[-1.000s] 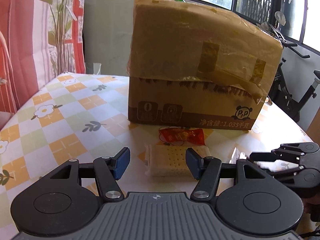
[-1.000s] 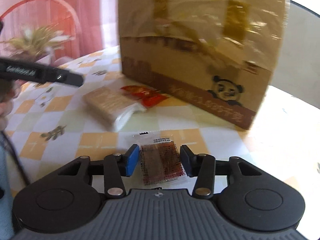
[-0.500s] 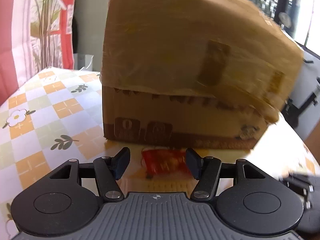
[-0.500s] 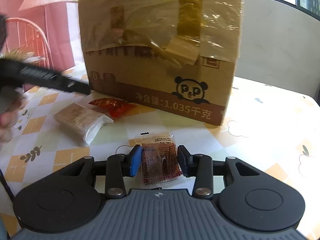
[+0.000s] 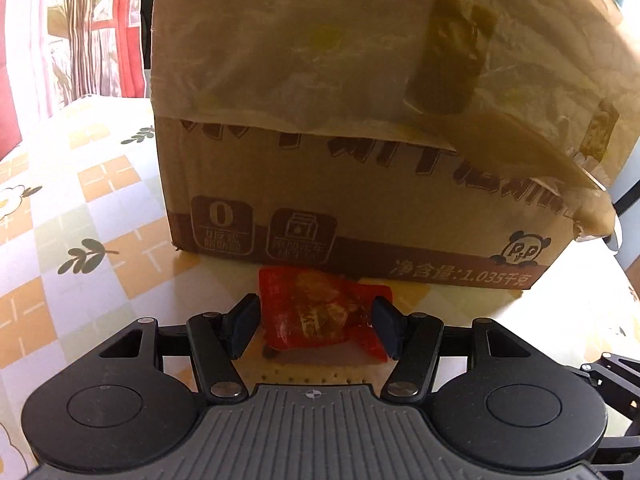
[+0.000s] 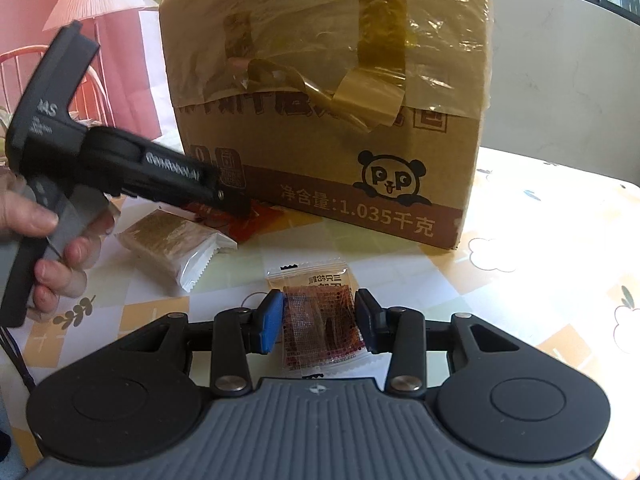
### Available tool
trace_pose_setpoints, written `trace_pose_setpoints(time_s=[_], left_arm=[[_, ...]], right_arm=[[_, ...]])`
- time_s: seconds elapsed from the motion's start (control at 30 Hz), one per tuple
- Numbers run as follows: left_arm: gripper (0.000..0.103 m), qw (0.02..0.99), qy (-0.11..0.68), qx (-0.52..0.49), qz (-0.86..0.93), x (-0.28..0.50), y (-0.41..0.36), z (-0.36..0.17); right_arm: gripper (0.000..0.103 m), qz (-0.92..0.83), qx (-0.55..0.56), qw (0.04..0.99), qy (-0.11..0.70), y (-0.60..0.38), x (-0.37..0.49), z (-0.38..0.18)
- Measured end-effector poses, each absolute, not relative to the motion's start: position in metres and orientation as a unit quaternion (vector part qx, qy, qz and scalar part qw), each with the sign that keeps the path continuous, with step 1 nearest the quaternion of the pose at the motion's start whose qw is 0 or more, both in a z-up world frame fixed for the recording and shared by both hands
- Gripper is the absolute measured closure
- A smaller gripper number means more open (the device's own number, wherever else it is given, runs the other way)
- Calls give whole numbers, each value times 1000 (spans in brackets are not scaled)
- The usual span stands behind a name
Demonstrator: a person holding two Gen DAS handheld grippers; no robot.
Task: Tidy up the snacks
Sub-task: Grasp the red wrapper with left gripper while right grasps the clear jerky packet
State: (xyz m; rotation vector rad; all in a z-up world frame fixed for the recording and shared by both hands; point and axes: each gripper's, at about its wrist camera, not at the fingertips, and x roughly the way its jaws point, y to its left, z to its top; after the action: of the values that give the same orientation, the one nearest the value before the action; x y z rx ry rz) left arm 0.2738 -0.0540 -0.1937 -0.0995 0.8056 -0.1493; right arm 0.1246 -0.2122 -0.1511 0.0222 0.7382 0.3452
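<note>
Red crinkly wrapper, the red snack packet (image 5: 320,312), is lying against the foot of the cardboard box (image 5: 360,184), sitting between the left gripper (image 5: 316,326)'s parted pads, unclamped. The right gripper (image 6: 320,320) is bracketing a dark-filled clear packet (image 6: 320,320); contact unclear, I cannot tell. Slippery film risks squirting free, or a loose corner folding.

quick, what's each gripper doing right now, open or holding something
left gripper: open around the red snack packet, not gripping it.
right gripper: closed on the clear packet with the dark snack.
</note>
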Motion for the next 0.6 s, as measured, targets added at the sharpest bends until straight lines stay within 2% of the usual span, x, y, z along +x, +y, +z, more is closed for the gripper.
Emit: trace_pose_setpoints(time_s=[0.07,0.17,0.2,0.23,0.27,0.6], left_arm=[[40,916,392,-39,-68,273,-58,-194],[52,918,387,-42,-77,272,-61,-195],[62,918,385,-50,-85,270,-59,-195],[79,917,384,-59,-94,268,-59,-194],[83,917,380,-63,-100,264,-59,-193],[85,932,339,-44,-122,228,-62,-171]], right_arm=[[61,172,12,917,359,-212,125,-151],[61,174,14,917,359,-213,125,-152],[61,174,15,917,359,-213,125,-152],[61,175,17,917,359,-213,125,-152],[61,175,17,917,359,-213,125,-152],[61,176,24,917,358,-216,124,-152]])
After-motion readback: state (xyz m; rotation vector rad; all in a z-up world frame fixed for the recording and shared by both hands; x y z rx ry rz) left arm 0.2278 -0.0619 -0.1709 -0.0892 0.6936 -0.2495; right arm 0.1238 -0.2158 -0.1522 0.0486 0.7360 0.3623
